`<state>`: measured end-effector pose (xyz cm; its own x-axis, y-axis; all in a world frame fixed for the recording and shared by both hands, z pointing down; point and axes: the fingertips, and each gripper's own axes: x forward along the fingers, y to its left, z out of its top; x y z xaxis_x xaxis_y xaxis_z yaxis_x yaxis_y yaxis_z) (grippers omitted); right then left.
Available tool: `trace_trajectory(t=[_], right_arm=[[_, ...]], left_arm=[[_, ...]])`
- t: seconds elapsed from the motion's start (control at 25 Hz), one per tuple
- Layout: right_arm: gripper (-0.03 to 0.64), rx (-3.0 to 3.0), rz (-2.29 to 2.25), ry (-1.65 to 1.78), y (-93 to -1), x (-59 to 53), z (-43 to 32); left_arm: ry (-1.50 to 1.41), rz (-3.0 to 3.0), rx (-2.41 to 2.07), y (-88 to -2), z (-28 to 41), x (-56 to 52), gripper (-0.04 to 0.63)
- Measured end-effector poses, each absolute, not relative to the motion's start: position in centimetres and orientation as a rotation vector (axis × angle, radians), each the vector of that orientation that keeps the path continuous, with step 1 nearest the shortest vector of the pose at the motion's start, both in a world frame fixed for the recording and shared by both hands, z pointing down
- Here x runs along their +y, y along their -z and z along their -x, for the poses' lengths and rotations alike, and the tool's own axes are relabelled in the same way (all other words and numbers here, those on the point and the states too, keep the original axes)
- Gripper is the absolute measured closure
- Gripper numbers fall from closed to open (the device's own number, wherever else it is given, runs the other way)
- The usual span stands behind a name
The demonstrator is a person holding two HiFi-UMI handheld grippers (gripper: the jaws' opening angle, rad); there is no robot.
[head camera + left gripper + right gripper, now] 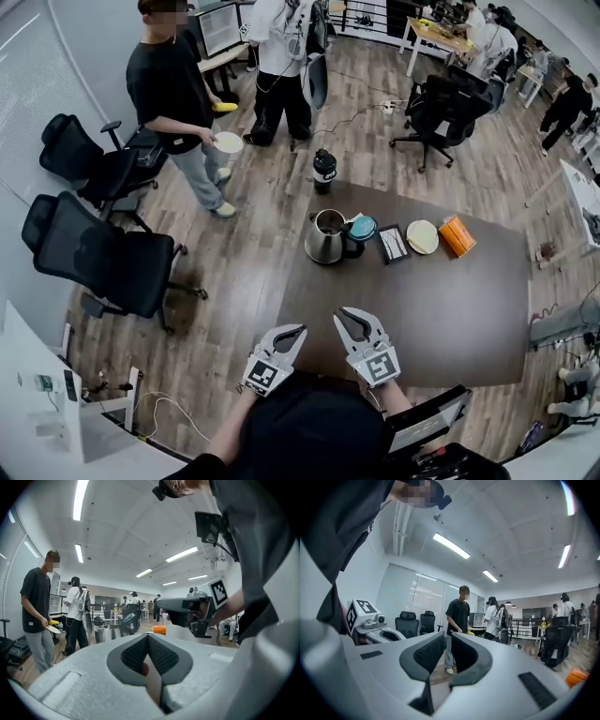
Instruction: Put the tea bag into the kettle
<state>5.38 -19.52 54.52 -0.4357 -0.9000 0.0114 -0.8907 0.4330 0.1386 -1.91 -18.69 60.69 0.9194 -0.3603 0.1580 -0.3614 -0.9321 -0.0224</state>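
Observation:
On the dark table (450,319) a steel kettle (325,236) stands open at the far left, with its teal lid (362,228) beside it. Right of the lid lies a black tray (392,243) with pale packets that look like tea bags. Both grippers hover over the table's near edge, well short of the kettle. My left gripper (297,331) (148,637) has its tips together, with nothing held. My right gripper (353,315) (446,641) shows a narrow gap between its jaws, and nothing is in it. The kettle (110,631) shows far off in the left gripper view.
A yellowish plate (422,236) and an orange box (457,234) lie right of the tray. A black jug (323,171) stands beyond the table's far corner. A person (173,94) holding a plate stands at the far left, near office chairs (103,253).

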Motion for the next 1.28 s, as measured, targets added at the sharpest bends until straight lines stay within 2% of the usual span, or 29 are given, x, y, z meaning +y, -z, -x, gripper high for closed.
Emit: trace_trajectory(t=[0.52,1.28], right_arm=[[0.607,-2.585,-1.641,-0.016,-58.2,-15.1,-4.6],[0.612,-2.666,-1.587,-0.13,-59.4,-15.4,-2.9]], left_arm=[[-0.224,-3.068,-0.414,-62.2,0.2,-17.7,0.592],[-0.183,-3.071,-0.357,-62.0,-0.3,-17.6,0.592]])
